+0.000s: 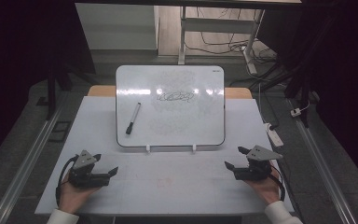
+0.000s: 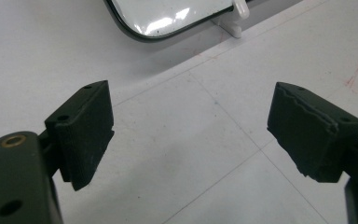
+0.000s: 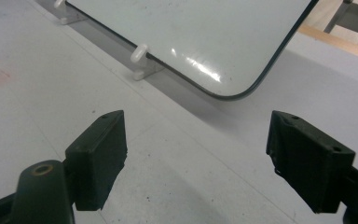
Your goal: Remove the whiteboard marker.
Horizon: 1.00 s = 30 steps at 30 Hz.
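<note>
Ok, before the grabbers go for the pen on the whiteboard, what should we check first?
1. Left gripper open, nothing between its jaws: ok.
2. Right gripper open, nothing between its jaws: ok.
3. Marker lying free on the whiteboard, left of the scribble: ok.
4. Marker's cap on: cannot tell.
5. Whiteboard resting on its two white pegs: ok.
6. Way from the left gripper to the marker unblocked: ok.

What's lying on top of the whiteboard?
A black marker lies on the left half of the whiteboard, and a dark scribble is drawn near its middle. What is under the board cannot be seen, because the board covers it.
</note>
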Motion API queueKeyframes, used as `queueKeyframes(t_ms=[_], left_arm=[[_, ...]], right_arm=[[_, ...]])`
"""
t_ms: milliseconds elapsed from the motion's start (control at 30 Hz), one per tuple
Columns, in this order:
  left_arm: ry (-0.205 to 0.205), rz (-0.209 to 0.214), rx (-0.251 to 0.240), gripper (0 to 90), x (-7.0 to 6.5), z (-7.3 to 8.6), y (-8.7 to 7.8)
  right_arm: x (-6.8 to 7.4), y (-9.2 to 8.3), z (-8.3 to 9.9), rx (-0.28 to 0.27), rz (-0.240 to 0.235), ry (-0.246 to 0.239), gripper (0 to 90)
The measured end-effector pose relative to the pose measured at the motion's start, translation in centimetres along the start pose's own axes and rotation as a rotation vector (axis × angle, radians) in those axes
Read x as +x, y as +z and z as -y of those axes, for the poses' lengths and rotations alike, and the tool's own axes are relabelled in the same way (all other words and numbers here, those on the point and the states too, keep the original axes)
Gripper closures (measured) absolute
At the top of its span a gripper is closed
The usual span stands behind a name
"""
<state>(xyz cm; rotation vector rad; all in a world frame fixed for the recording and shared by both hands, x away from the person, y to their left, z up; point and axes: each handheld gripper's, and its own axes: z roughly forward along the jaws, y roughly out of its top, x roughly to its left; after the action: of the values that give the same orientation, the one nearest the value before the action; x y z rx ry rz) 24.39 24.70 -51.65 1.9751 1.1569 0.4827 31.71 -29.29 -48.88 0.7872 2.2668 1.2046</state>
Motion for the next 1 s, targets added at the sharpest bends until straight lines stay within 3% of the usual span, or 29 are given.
queueKeyframes(t_ms=[400, 533, 667, 833, 1000], left_arm=[[0.020, -0.024, 0.009, 16.7, -0.3, -0.3, -0.1], [0.053, -0.052, 0.007, 17.1, -0.7, -1.0, -0.5], [0.076, -0.082, -0.003, 17.7, -0.9, -2.6, -1.2], [0.087, -0.078, -0.010, 18.0, -1.0, -4.9, -1.4], [0.096, -0.056, -0.009, 18.3, -0.9, -7.7, -0.6]], right_arm=[[0.2, 0.3, 0.2, 0.026, 0.021, 0.008, 20.7], [0.1, 0.4, 0.3, 0.029, 0.022, 0.010, 21.0], [0.2, 0.3, 0.2, 0.027, 0.022, 0.015, 21.2], [0.3, 0.2, -0.1, 0.019, 0.024, 0.012, 21.6], [0.5, 0.5, 0.0, 0.031, 0.023, 0.003, 21.9]])
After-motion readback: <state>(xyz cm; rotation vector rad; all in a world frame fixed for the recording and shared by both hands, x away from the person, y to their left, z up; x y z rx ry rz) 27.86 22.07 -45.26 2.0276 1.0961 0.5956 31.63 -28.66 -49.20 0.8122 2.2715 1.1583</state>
